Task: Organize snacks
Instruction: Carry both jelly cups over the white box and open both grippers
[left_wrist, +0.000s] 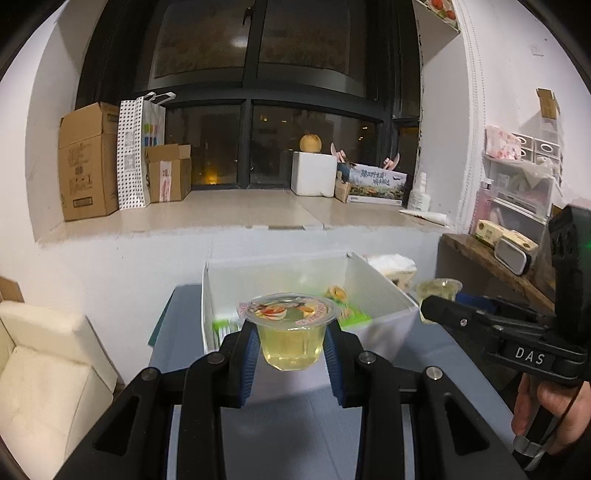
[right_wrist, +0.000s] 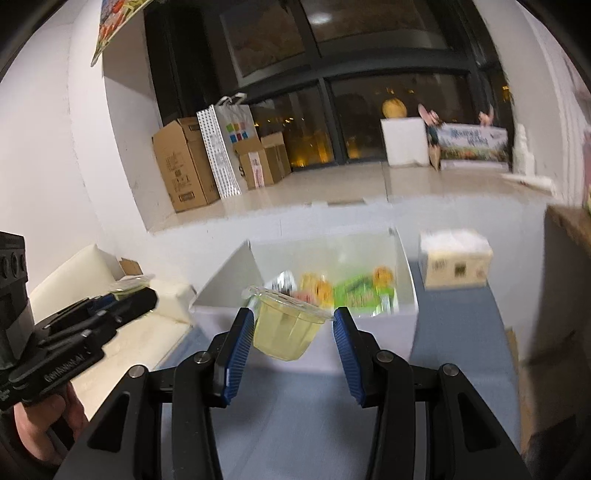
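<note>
Above table (left_wrist: 295, 424); both claws tilted down | each gripping a jelly cup (left_wrist: 290, 332)

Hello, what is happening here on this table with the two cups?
A person is sorting snacks with a hand-held gripper in each hand. The left hand-held gripper holds a jelly cup upright above the blue table. The right hand-held gripper holds a second jelly cup, tilted. Both are in front of the white box, which already contains some snack packets.

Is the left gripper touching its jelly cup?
Touching. Left wrist view: both blue pads of the left gripper press the sides of the jelly cup, held clear above the table.
</note>
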